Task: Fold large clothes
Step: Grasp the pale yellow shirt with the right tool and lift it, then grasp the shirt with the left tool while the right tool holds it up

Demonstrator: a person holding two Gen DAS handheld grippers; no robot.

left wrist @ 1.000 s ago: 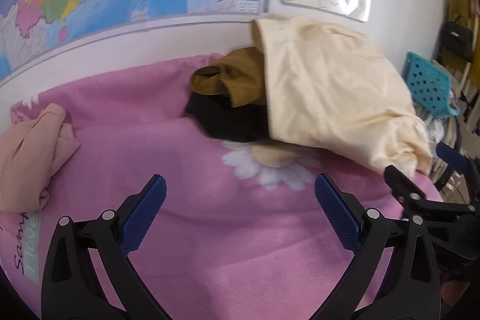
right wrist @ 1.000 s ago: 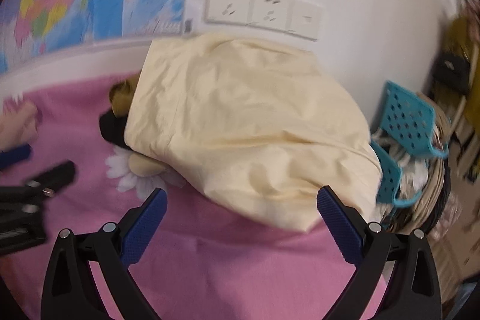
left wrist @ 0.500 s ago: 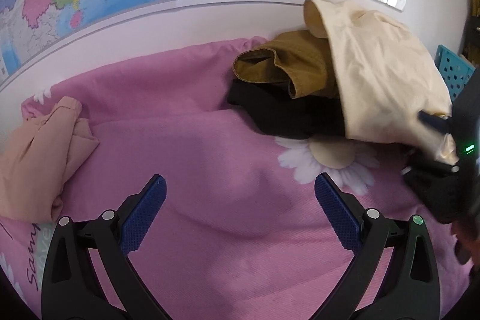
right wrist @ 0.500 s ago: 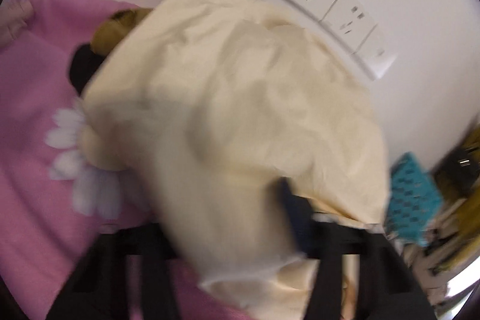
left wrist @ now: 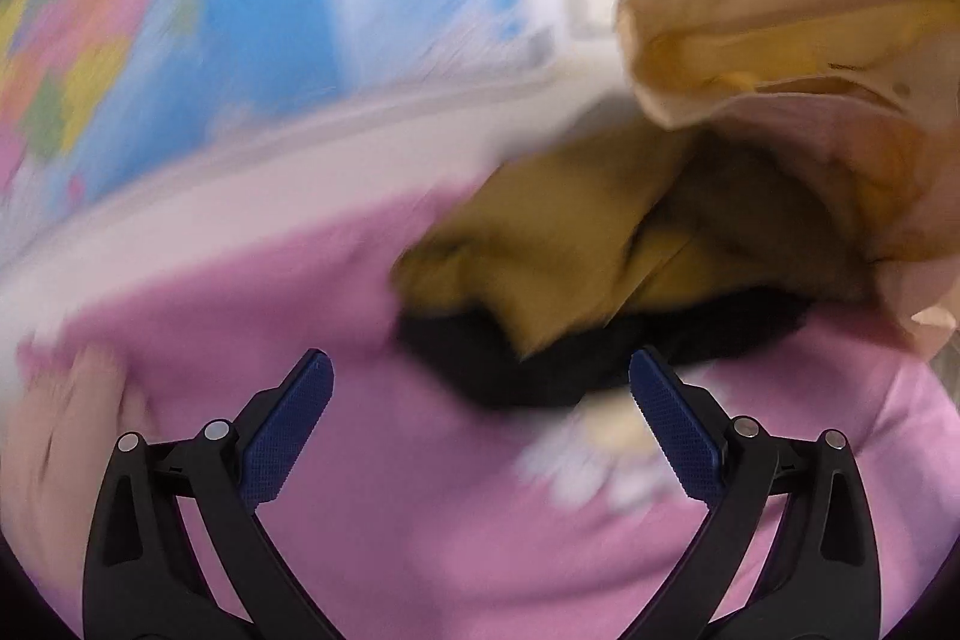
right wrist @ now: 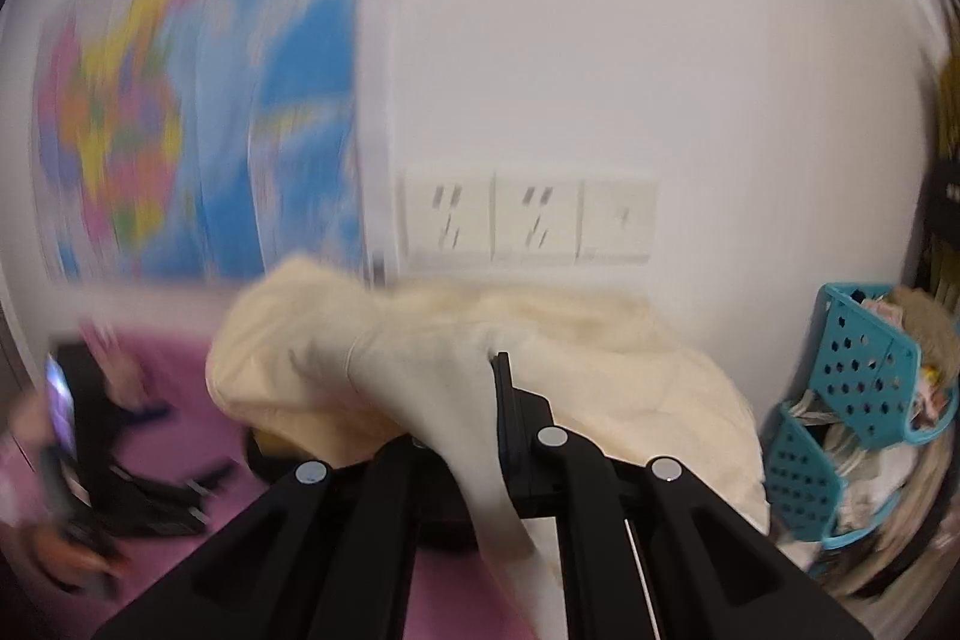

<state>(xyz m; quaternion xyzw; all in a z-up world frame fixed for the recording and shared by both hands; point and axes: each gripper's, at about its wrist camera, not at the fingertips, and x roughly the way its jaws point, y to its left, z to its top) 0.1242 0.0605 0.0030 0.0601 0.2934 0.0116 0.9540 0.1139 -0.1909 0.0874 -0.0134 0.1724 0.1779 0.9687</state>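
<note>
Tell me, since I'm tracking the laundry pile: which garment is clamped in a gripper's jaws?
The cream garment, pinched in the right gripper. The mustard garment and black garment lie loose on the pink bedsheet.

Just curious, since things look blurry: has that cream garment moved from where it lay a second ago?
Yes. The cream garment has been lifted off the pile by the right gripper, shut on it; its edge now hangs nearer the wall sockets.

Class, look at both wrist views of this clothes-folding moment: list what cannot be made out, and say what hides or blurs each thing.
- Right gripper fingers: right wrist view, wrapped by the cream garment.
- Wall map print: both views, motion blur.
- Black garment: left wrist view, partly under the mustard garment; type unclear.
- Teal basket contents: right wrist view, cut off at the edge.
</note>
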